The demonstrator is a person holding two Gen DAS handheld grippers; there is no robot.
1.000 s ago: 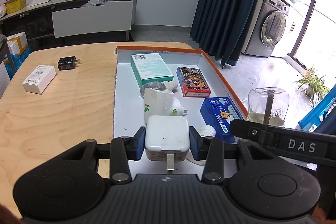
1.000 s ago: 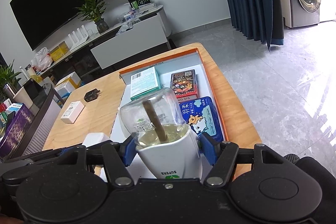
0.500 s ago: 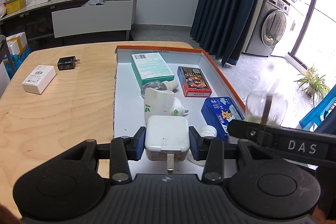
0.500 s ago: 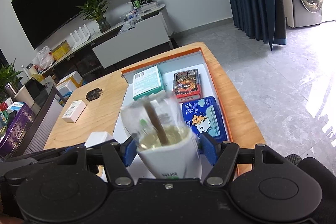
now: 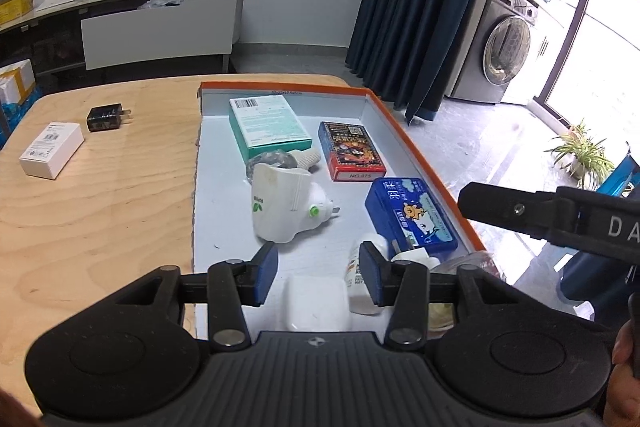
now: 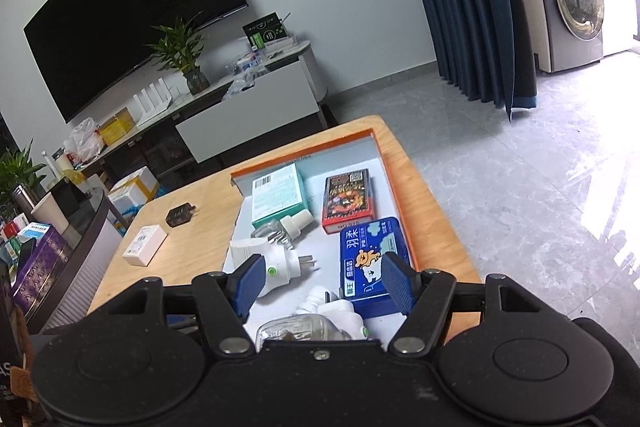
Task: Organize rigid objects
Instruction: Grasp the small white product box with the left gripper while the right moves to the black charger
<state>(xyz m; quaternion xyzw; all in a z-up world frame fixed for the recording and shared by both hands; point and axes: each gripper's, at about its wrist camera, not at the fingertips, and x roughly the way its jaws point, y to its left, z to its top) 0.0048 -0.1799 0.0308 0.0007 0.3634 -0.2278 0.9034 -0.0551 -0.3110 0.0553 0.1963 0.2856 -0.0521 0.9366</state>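
My left claw (image 5: 318,277) is opening, its pads clear of the white charger (image 5: 316,301) that lies flat on the tray floor between and below them. My right claw (image 6: 322,285) stands open and empty over the clear-bottled plug-in (image 6: 308,327) lying on its side at the tray's (image 5: 420,155) near end. Further in lie a white plug-in (image 5: 280,207) with its prongs to the right, a blue pack (image 5: 412,215), a red card box (image 5: 352,151) and a teal box (image 5: 270,127), long axes running away from me. Most items look placed. A white box (image 5: 52,149) and a black charger (image 5: 105,117) remain on the counter (image 5: 100,207), well apart from the tray.
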